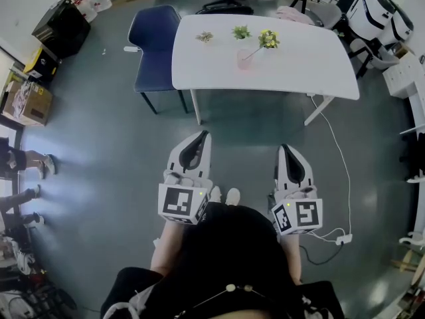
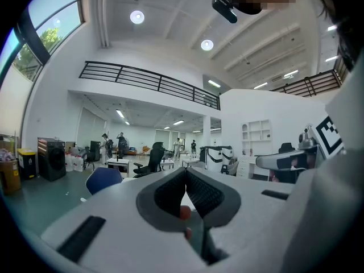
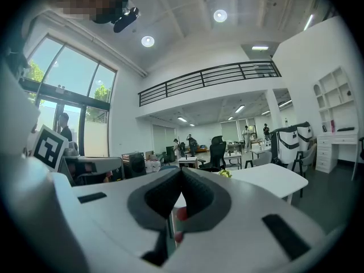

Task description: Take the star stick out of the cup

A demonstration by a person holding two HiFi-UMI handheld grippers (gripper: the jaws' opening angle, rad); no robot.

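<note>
A pale pink cup point(image 1: 244, 60) stands on the white table point(image 1: 299, 65) at the far side of the floor. The star stick leans out of it to the right, with its yellow-green star point(image 1: 269, 40) above the rim. My left gripper point(image 1: 202, 134) and right gripper point(image 1: 284, 147) are held close to the person's body, well short of the table and pointing toward it. Both have their jaws pressed together with nothing between them. In the right gripper view the star point(image 3: 226, 174) shows just past the shut jaws, above the table point(image 3: 267, 176).
Two small green plants point(image 1: 204, 37) point(image 1: 241, 32) sit on the table behind the cup. A blue chair point(image 1: 154, 38) stands at the table's left end. A white cable runs across the floor to a power strip point(image 1: 343, 239) on the right. Boxes point(image 1: 26, 102) line the left side.
</note>
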